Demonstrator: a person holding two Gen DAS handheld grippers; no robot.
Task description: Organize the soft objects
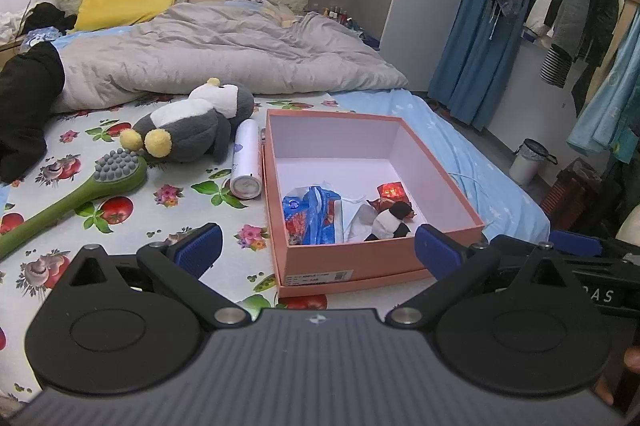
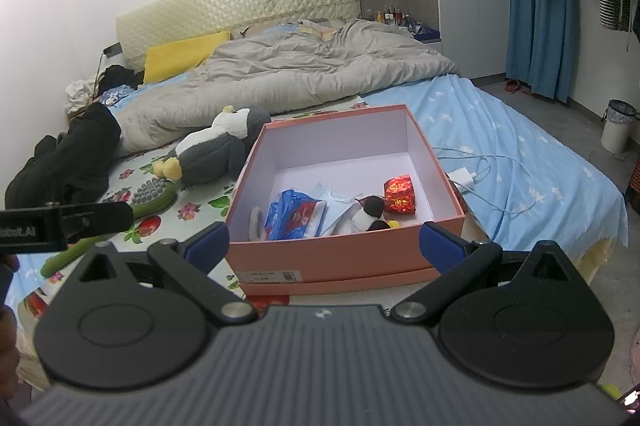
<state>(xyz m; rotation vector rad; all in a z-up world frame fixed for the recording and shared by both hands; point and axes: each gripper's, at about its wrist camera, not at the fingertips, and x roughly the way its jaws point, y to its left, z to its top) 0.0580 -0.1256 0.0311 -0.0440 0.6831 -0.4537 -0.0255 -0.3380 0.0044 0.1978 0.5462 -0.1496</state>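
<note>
Both grippers hover near the foot edge of the bed, just short of the pink box (image 1: 380, 258), and neither carries anything: the left gripper (image 1: 316, 250) has its jaws spread wide with only the box's near wall between them, and the right gripper (image 2: 324, 246) is spread just as wide and equally empty. Inside the box lie a small panda plush (image 1: 390, 222), a blue printed bag (image 1: 310, 216) and a red foil packet (image 1: 391, 190). The soft thing not yet put away is the large grey penguin plush (image 1: 192, 121), lying on the fruit-print sheet (image 1: 176, 222) beside the box's left wall, toward the quilt (image 1: 224, 49), with a white spray can (image 1: 246, 157) between it and the box and a green massage brush (image 1: 80, 193) touching its yellow feet. The likely next step is fetching that penguin, and the left gripper sits closer. It looks bulky and squashy, so the jaws should bite the narrower middle of the body rather than a loose flipper, come in over the brush without nudging the can, then lift clear of the box's rim before letting go
</note>
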